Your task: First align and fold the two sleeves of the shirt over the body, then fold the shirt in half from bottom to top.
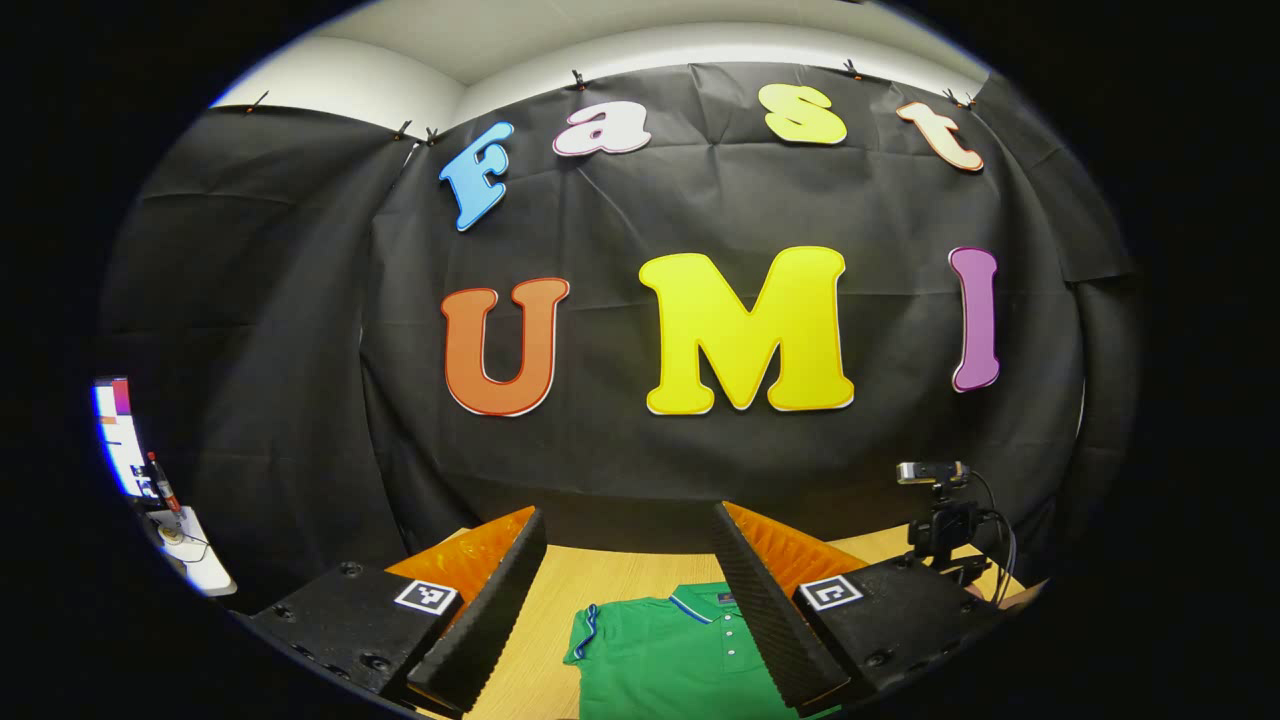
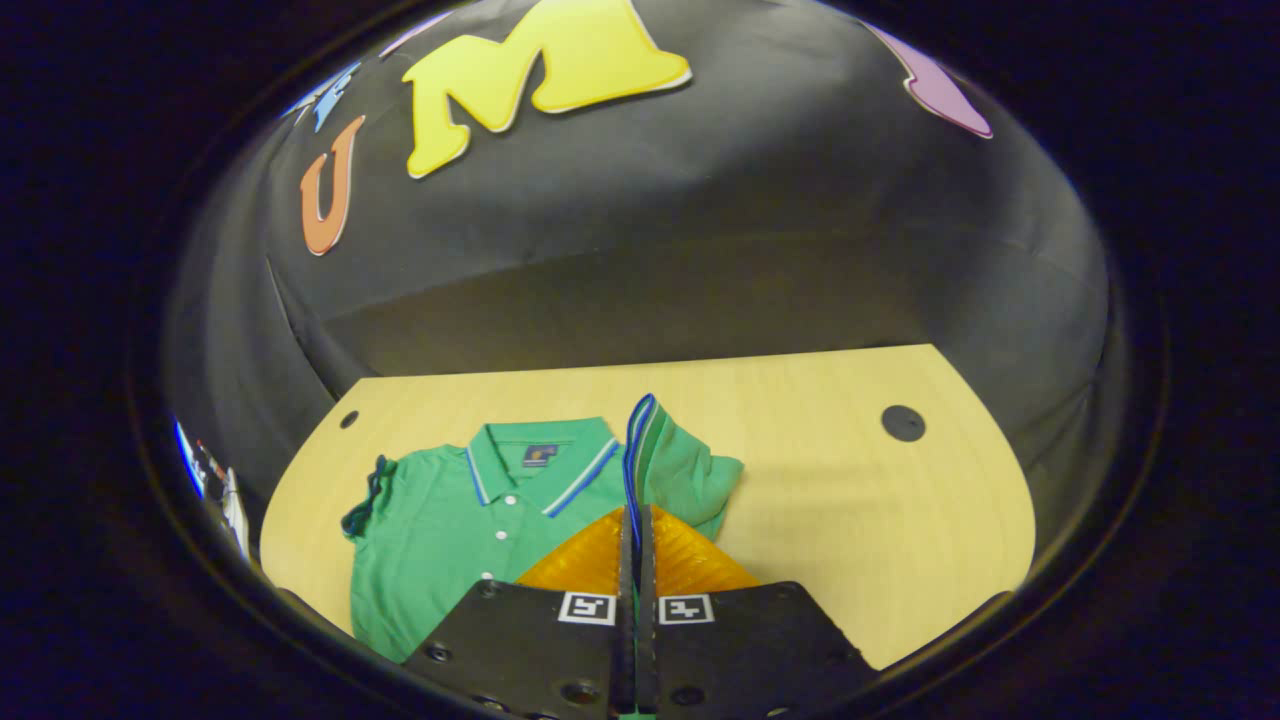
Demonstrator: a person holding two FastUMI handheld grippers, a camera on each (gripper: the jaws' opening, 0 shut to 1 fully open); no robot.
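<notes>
Shirt: green polo shirt (image 2: pixel 450 520) with blue-white trim, flat on pale wooden tabletop (image 2: pixel 850 500).
Right claw (image 2: pixel 636 530): clamped on its lifted sleeve (image 2: pixel 680 470).
Left claw (image 1: pixel 630 600): spread wide, hovering above collar.

Green polo shirt (image 2: pixel 450 520) flat on wooden table, buttoned, blue-striped collar, one sleeve (image 2: pixel 680 470) lifted upright

Shirt (image 2: pixel 450 530) flat on tabletop (image 2: pixel 850 500), left of centre; one sleeve (image 2: pixel 690 475) lifted, apparently pinched in right tongs (image 2: pixel 634 530). Small camera (image 1: pixel 935 500) at tabletop's far edge.
</notes>
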